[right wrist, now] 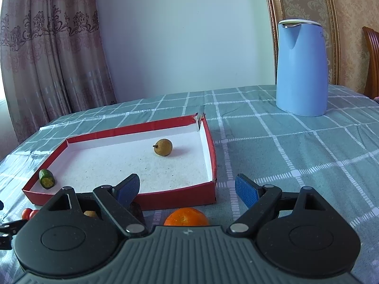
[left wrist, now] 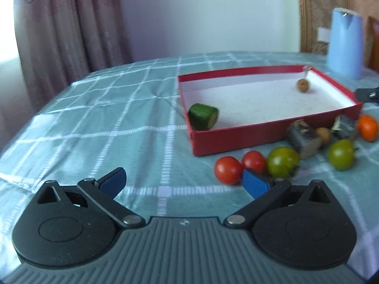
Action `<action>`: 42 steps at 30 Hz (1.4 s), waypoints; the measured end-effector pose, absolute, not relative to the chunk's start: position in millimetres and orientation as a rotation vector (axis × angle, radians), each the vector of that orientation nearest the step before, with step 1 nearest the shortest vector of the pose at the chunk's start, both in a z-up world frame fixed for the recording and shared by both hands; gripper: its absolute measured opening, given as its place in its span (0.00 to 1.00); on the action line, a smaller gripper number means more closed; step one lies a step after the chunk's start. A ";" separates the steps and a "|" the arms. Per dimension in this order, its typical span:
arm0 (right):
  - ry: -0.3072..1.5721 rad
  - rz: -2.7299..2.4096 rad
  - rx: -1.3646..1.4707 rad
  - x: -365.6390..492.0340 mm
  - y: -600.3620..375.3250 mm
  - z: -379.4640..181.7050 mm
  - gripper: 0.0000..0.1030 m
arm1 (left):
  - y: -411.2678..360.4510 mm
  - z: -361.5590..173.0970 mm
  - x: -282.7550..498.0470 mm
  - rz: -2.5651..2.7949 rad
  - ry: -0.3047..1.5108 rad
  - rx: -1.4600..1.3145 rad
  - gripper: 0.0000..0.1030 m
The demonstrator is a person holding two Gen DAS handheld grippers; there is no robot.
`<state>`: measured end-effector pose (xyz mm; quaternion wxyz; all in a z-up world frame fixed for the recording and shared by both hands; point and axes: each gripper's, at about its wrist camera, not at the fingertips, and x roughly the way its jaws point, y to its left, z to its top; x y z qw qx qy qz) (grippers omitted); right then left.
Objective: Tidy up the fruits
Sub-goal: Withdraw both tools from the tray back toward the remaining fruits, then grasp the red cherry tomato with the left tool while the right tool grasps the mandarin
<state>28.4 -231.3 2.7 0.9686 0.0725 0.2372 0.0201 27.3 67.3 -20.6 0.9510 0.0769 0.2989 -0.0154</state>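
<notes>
A shallow red box [left wrist: 236, 139] [right wrist: 177, 197] with a white floor lies on the checked cloth. Inside it rest a cucumber piece [left wrist: 203, 116] [right wrist: 47, 178] at one corner and a small brown fruit [left wrist: 303, 85] [right wrist: 163, 147] near the far side. In front of the box sit two red tomatoes [left wrist: 228, 170], two green tomatoes [left wrist: 283, 162], an orange [left wrist: 367, 127] [right wrist: 186, 217], another small brown fruit [left wrist: 323, 134] and two dark chunks [left wrist: 303, 138]. My left gripper [left wrist: 184, 183] is open, its right pad beside the red tomatoes. My right gripper [right wrist: 187, 189] is open above the orange.
A tall light-blue kettle [left wrist: 344, 43] [right wrist: 302, 67] stands at the back right of the table [right wrist: 296, 153]. Curtains [right wrist: 47, 59] hang at the left behind the table's edge. A wooden chair [right wrist: 372, 59] shows at the far right. The other gripper's tip [left wrist: 367, 94] pokes in beside the box.
</notes>
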 end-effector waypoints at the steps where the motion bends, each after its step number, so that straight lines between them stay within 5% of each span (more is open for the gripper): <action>1: 0.478 0.039 0.145 28.6 -231.2 3.0 0.85 | 66.8 -22.1 31.4 -0.034 0.624 0.157 1.00; 33: 0.610 0.099 -0.053 17.0 -229.0 -19.9 0.84 | 84.6 -25.5 49.5 -0.056 0.675 0.033 1.00; 37: 0.647 0.113 -0.008 23.1 -234.4 -22.5 0.68 | 84.4 -25.4 49.6 -0.056 0.675 0.033 1.00; 40: 0.644 0.105 -0.048 24.7 -227.0 -23.1 0.66 | 84.6 -25.5 49.5 -0.056 0.674 0.034 1.00; 42: 0.638 0.127 -0.043 23.6 -225.7 -23.1 0.52 | 84.5 -25.6 49.4 -0.056 0.674 0.033 1.00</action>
